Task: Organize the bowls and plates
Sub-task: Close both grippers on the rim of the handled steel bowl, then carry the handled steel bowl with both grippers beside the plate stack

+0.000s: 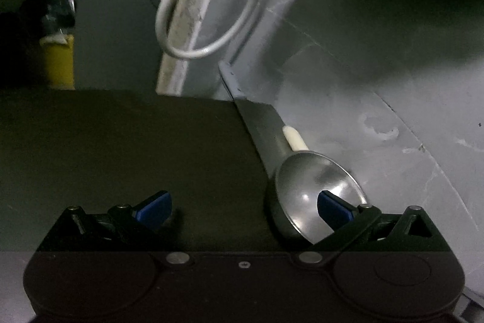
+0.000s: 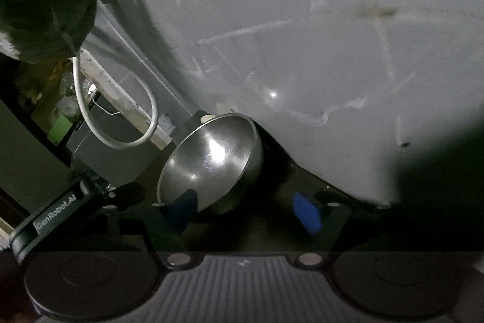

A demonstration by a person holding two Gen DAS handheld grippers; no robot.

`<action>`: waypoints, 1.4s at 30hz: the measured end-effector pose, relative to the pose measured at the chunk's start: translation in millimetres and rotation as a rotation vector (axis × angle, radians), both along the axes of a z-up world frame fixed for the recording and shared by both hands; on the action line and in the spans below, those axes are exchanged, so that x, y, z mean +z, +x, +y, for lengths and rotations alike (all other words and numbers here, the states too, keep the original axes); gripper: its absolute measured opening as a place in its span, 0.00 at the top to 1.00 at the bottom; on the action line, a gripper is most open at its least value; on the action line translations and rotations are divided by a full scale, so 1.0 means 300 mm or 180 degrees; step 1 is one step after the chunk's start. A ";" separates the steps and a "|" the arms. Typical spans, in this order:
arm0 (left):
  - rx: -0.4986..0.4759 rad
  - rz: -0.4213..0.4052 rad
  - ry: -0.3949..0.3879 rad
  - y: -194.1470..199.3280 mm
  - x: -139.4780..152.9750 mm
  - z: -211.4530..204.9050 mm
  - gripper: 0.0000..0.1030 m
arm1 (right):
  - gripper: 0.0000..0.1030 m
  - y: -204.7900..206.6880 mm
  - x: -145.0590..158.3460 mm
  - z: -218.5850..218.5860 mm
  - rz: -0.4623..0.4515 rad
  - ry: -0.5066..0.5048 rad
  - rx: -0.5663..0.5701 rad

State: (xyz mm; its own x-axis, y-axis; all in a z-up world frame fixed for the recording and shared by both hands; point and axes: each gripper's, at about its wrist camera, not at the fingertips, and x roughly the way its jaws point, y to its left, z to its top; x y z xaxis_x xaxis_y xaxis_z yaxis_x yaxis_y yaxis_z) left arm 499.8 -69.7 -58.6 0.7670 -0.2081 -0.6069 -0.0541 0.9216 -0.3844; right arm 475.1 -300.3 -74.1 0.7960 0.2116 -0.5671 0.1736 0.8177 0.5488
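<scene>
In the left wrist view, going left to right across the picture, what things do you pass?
Yellow container → white looped cable → steel bowl → grey floor.

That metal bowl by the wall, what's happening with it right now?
A person is working with two grippers in a dim spot. The steel bowl lies tipped on a dark surface against a grey wall, with a white cable looping behind it. The left hand-held gripper is open, one blue finger pad reaching into the bowl's mouth. The right hand-held gripper is open too, close in front of the bowl; neither has closed on it.
</scene>
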 end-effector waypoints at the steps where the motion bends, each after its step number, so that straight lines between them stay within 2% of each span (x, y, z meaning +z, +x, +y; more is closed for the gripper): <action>1: -0.0001 0.0017 -0.0052 0.006 -0.014 -0.004 0.03 | 0.36 0.011 -0.010 0.007 0.0004 -0.0006 0.0007; 3: -0.0028 0.0027 -0.0119 0.011 -0.035 -0.010 0.11 | 0.39 0.021 -0.013 0.015 -0.0016 0.0000 0.0026; 5: -0.0085 0.0047 -0.0122 0.019 -0.048 -0.021 0.16 | 0.46 0.039 -0.014 0.025 -0.0022 -0.0033 0.0063; 10: -0.0266 0.0055 -0.0111 0.034 -0.049 -0.055 0.39 | 0.60 0.054 -0.002 0.028 -0.0016 -0.0078 0.0142; 12: -0.0350 0.0072 -0.0101 0.040 -0.050 -0.065 0.59 | 0.62 0.058 0.007 0.027 -0.0014 -0.0092 0.0171; 13: -0.0394 0.0092 -0.0089 0.045 -0.051 -0.071 0.63 | 0.64 0.056 0.009 0.023 -0.0012 -0.0110 0.0180; 14: -0.0436 0.0094 -0.0076 0.046 -0.051 -0.076 0.72 | 0.64 0.058 0.009 0.021 -0.0011 -0.0111 0.0194; 19: -0.0499 0.0048 0.0004 0.013 -0.041 -0.078 0.72 | 0.67 0.048 0.015 0.017 0.0010 -0.0138 0.0258; 26: -0.0525 -0.0229 0.0085 -0.112 0.035 -0.046 0.73 | 0.67 -0.078 0.078 0.034 -0.0267 -0.0143 0.0384; 30: -0.0435 -0.0455 -0.0002 -0.271 0.087 0.004 0.74 | 0.67 -0.220 0.133 0.050 -0.0500 -0.0118 0.0539; 35: -0.0439 -0.0584 0.0012 -0.482 0.129 0.036 0.75 | 0.67 -0.426 0.193 0.082 -0.0655 -0.0212 0.0683; 42: -0.0468 -0.0520 0.0059 -0.814 0.181 0.085 0.75 | 0.67 -0.723 0.258 0.120 -0.0579 -0.0300 0.0838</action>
State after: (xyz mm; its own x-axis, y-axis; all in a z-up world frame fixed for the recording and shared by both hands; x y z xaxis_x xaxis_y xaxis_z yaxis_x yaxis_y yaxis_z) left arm 255.6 -44.2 -4.2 0.8177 -0.3149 -0.4818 0.1429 0.9219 -0.3601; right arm 258.3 -264.2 3.4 0.8109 0.3769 -0.4476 -0.1443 0.8701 0.4712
